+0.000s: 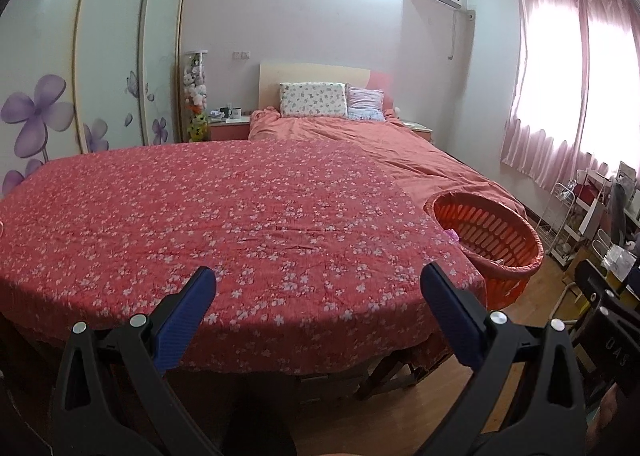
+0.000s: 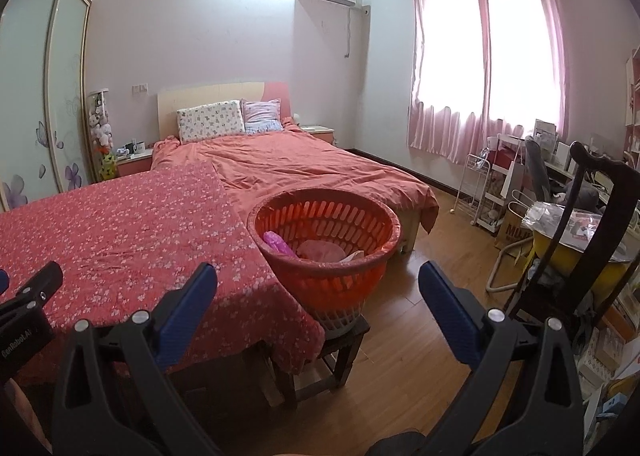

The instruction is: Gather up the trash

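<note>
Left gripper [image 1: 316, 280] spread wide over the flowered red tablecloth [image 1: 224, 208], both blue pads [image 1: 188, 320] bare, nothing between them. Off to its right, at the table's far corner and well clear of the jaws: one orange slatted basket [image 1: 496, 232], its contents hidden from this side apart from a sliver of pink at the rim.

Right gripper [image 2: 318, 276] likewise gaping, empty, two blue pads [image 2: 448, 312] framing the basket [image 2: 324, 256] from the near side; basket just ahead of the left pad, perched on a dark wooden stool [image 2: 340, 340] beside the table. Inside, the trash: one bright pink wrapper [image 2: 276, 242], one pale pink crumpled piece [image 2: 322, 250], one beige scrap [image 2: 354, 255].

Two pillows [image 2: 211, 120] on the bed beyond, two pink curtain panels [image 2: 488, 56] at the window. At far left of the right view, "GenRobot.AI" on the other gripper's body; "MU" on a brown paper bag [image 2: 514, 228] by the desk.
</note>
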A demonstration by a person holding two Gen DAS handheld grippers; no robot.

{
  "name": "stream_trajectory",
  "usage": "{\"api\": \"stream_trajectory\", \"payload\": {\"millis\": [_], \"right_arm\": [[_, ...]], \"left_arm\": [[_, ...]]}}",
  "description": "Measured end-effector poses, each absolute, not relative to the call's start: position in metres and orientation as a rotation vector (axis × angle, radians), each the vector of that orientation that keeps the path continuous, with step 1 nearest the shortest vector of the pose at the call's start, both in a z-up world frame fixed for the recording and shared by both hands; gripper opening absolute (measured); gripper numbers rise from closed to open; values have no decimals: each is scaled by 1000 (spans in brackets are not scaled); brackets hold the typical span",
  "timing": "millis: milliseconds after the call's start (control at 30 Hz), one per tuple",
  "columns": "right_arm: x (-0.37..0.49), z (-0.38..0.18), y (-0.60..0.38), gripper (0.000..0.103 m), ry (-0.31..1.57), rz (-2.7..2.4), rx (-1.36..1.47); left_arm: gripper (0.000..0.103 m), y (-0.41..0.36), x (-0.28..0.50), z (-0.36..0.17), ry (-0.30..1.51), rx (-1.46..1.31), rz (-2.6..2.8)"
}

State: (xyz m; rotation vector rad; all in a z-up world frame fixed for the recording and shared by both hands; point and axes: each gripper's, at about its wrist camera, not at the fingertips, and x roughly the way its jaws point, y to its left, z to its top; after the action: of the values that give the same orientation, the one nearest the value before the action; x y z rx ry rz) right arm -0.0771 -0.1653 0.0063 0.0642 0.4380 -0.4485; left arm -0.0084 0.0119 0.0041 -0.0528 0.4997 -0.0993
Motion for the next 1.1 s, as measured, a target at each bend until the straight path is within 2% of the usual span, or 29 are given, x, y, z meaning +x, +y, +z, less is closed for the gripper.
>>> {"api": "stream_trajectory", "payload": {"millis": [1100], "right_arm": [[-74,-3,-168,98,479,-463,60]], "left_arm": [[101,10,-15,3,519,-49,-86]]}}
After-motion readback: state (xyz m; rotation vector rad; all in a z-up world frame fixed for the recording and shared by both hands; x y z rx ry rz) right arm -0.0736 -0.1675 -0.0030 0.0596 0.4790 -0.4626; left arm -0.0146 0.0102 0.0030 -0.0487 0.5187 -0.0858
